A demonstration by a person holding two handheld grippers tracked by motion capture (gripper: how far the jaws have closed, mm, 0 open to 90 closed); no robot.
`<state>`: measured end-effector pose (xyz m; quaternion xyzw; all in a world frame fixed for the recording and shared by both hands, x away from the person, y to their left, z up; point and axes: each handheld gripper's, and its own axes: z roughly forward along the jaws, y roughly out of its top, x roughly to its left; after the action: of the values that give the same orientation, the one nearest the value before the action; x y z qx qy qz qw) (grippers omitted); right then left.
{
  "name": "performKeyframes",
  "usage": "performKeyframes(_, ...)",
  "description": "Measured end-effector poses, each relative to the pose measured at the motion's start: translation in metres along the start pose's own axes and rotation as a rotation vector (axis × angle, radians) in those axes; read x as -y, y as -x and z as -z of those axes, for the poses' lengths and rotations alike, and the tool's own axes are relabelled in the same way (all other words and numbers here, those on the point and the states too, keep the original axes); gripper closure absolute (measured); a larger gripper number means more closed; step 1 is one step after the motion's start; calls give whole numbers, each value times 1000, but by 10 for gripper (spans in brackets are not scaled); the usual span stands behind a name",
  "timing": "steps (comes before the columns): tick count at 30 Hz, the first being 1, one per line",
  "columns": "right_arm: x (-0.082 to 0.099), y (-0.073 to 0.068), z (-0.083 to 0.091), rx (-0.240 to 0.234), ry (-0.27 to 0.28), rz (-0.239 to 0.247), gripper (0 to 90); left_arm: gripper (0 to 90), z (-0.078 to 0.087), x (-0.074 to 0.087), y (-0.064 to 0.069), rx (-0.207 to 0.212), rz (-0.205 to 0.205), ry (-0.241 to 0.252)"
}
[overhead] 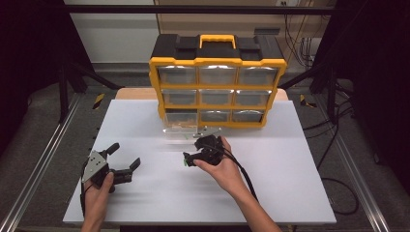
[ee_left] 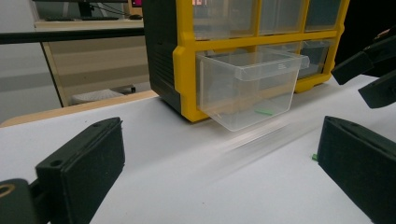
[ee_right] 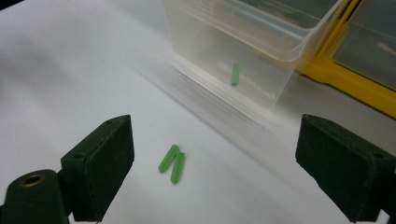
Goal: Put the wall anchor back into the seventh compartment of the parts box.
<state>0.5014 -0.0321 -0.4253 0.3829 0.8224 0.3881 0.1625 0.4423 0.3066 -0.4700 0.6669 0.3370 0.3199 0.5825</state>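
Note:
Two small green ribbed plugs (ee_right: 172,164) lie side by side on the white table, just ahead of my right gripper (ee_right: 222,168), whose jaws stand wide open around them without touching. A third green plug (ee_right: 236,73) lies inside the clear drawer (ee_right: 243,51) pulled out of the bottom-left slot of the yellow and black organizer (overhead: 217,87). In the high view my right gripper (overhead: 191,158) hovers low in front of that drawer (overhead: 181,129). My left gripper (overhead: 124,155) rests at the table's front left, open and holding nothing. It faces the drawer (ee_left: 247,88).
The organizer stands at the back centre of the white table (overhead: 290,183) with its other clear drawers closed. Metal rails run along both sides of the table. Cables trail from the right gripper across the table and on the floor at the right.

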Motion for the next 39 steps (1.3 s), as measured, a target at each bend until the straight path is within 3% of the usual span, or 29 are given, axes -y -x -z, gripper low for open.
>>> performKeyframes(10, 12, -1, -7, -26, -46, -9, 136, 10, 0, 0, 0, 1, -6, -3)
performKeyframes(23, 20, -6, -16, -55, -121, 17, 166, 10, 0, 0, 1, 6, -9, -1)
performKeyframes(36, 23, -13, -21, -77, -141, 30, 401, 9, 0, 0, 0, 0, -7, -1)
performKeyframes(39, 23, -13, -21, -75, -125, 26, 504, 9, 0, 0, 0, -1, -7, -1)
